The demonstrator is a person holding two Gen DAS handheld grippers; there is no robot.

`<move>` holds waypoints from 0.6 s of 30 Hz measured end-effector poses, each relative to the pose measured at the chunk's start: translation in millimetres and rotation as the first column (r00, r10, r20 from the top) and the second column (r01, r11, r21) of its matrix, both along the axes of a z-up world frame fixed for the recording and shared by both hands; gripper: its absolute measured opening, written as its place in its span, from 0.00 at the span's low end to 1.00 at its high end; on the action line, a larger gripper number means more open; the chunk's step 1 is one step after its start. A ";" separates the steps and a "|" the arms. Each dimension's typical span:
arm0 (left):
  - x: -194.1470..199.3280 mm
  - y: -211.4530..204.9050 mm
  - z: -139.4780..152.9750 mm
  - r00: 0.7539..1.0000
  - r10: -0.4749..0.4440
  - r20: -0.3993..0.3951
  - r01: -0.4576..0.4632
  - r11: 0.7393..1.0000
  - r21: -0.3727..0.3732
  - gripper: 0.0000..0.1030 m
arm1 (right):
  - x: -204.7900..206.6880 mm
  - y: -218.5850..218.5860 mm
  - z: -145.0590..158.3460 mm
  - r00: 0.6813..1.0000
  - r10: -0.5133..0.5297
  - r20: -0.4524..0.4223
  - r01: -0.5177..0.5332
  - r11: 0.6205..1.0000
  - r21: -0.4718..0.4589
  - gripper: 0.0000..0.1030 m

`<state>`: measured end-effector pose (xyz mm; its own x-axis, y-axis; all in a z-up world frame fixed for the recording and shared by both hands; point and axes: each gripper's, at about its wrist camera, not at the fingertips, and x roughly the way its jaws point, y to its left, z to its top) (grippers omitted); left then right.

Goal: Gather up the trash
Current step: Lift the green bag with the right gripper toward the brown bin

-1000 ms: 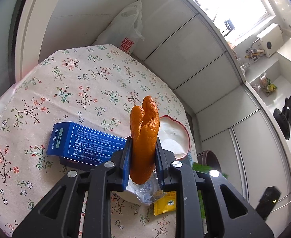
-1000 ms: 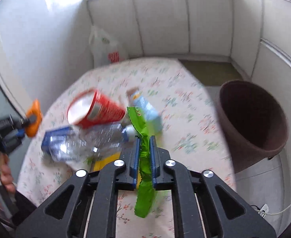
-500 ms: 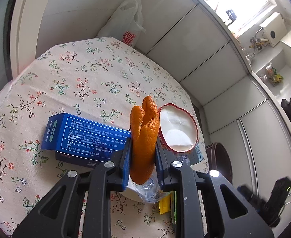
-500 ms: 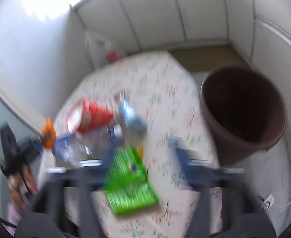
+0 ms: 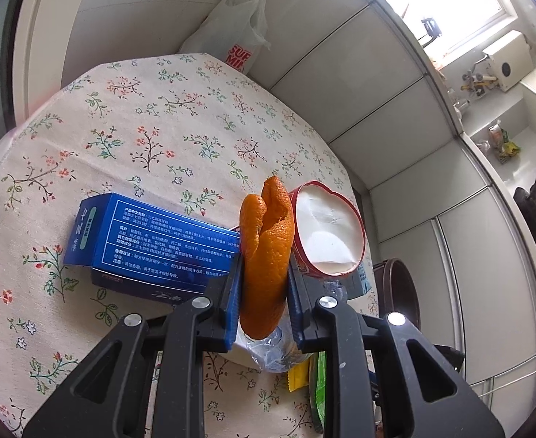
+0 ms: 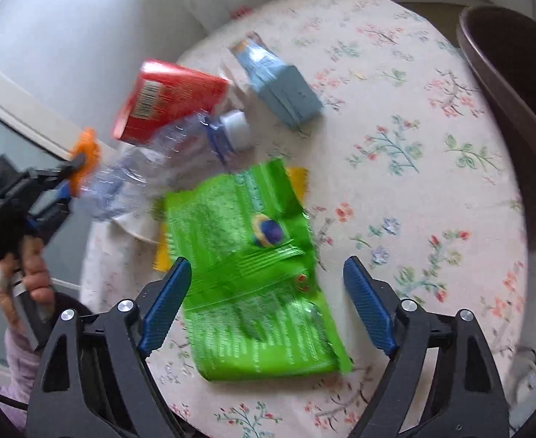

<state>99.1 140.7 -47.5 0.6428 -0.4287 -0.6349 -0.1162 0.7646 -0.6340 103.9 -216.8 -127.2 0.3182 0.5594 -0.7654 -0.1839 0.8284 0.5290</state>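
Orange citrus peel (image 5: 266,255) is clamped by the left gripper (image 5: 264,292); at twelve o'clock of the wide-open, empty right gripper (image 6: 268,299), a green plastic wrapper (image 6: 253,273) is seen flat.

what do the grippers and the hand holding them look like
Both the left gripper and the right gripper share one build: black plastic linkage arms with triangular cut-outs, silver round screws at the joints, and blue ribbed pads. The left hand is bare, with a pale lilac sleeve below.

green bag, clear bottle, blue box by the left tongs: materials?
Green bag: glossy plastic film, by its sheen and creases. Clear bottle: thin transparent plastic, crumpled, white cap. Blue box: printed cardboard, probably; sharp folded edges, slight sheen.
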 end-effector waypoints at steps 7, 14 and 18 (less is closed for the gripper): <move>1.3 -6.0 -0.7 1.000 -0.007 -0.007 0.007 1.000 0.013 0.22 | -13.2 5.8 1.4 0.998 -0.029 0.054 0.034 0.995 -0.093 0.09; 0.1 -3.5 -1.0 1.000 0.004 -0.006 -0.004 1.000 0.001 0.23 | -37.4 16.2 29.8 0.988 -0.033 0.151 0.049 0.994 -0.101 0.04; -2.2 -1.1 -0.4 1.000 0.010 -0.001 -0.010 1.000 -0.012 0.23 | -51.4 22.5 46.1 0.977 -0.002 0.211 0.039 0.985 -0.168 0.04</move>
<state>96.9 139.6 -47.9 0.6463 -0.4298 -0.6305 -0.1249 0.7556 -0.6431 52.5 -194.3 -81.1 0.4914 0.4187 -0.7637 -0.2576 0.9075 0.3317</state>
